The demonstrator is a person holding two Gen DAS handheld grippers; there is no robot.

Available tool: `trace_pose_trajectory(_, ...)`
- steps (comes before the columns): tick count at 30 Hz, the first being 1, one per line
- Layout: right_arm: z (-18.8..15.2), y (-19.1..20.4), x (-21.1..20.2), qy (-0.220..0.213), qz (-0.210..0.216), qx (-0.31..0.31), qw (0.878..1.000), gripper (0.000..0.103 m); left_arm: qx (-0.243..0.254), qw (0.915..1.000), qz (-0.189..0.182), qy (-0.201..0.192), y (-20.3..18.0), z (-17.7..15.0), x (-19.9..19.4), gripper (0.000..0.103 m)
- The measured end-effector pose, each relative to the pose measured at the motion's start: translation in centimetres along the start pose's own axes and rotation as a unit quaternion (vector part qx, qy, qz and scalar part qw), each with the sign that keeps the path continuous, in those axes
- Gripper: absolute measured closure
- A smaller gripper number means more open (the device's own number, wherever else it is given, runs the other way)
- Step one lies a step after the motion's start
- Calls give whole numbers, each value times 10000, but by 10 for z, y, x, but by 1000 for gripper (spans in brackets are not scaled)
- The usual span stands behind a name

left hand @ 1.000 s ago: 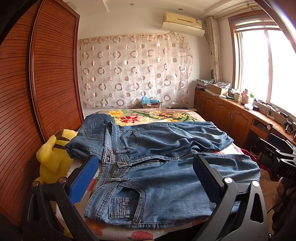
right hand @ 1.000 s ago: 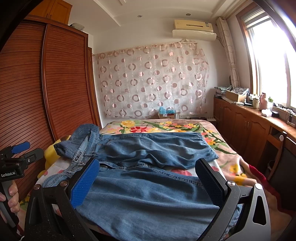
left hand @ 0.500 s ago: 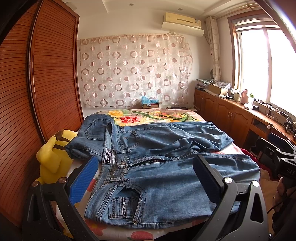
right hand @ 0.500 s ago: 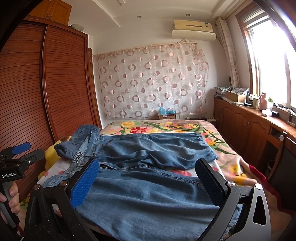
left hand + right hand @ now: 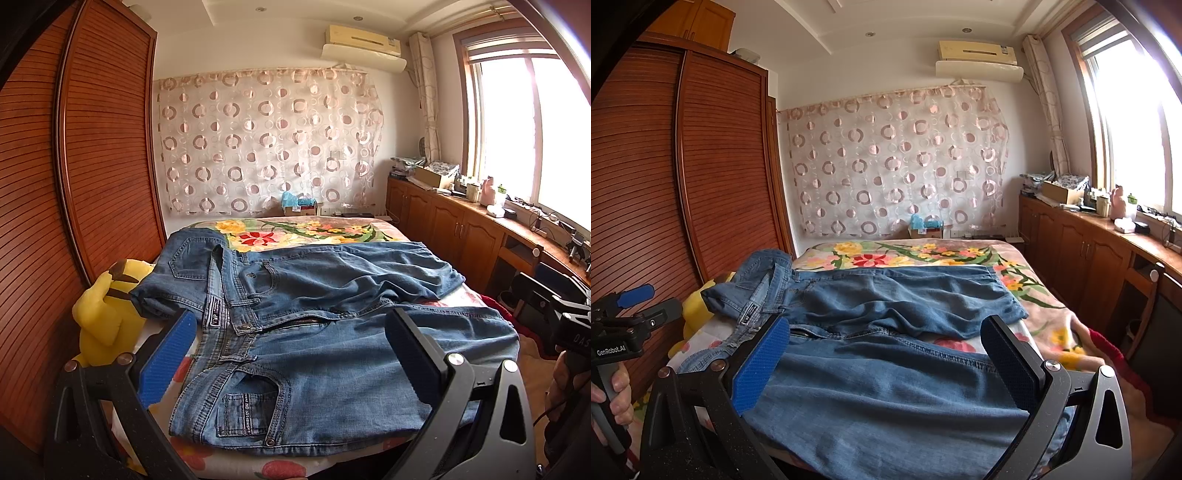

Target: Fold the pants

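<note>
bed (image 5: 325, 230) mostly covered, plush toy (image 5: 105, 314) half hidden

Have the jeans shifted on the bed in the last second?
No. The jeans lie unmoved: the waistband sits just as near the yellow plush toy.

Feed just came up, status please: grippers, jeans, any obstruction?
Left gripper open, empty. Right gripper open, empty. Jeans spread unfolded on bed, untouched. Yellow plush toy at waistband side, off the denim.

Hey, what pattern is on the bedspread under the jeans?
A colourful floral print on the bedspread, clearest in the right wrist view.
</note>
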State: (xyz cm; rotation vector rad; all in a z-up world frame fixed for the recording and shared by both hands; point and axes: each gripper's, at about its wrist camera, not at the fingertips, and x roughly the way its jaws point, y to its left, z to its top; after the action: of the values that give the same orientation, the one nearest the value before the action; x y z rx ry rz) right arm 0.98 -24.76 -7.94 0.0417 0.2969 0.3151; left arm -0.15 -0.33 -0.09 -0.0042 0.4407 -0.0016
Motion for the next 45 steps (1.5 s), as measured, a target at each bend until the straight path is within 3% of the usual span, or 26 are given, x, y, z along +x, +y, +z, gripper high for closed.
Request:
trace_pose_trajectory(9, -4, -9, 8, 153, 23, -90, 9998, 0, -39, 9997, 36, 232, 2, -5, 9, 1)
trace_pose_trajectory(22, -7, -19, 23, 569, -65, -176, 9982, 0, -188, 9974, 174, 678, 34, -32, 39, 1)
trace_pose_trajectory(45, -15, -25, 42, 1581, 19, -426, 9865, 3, -468, 9890, 398, 1345, 96, -90, 68, 1)
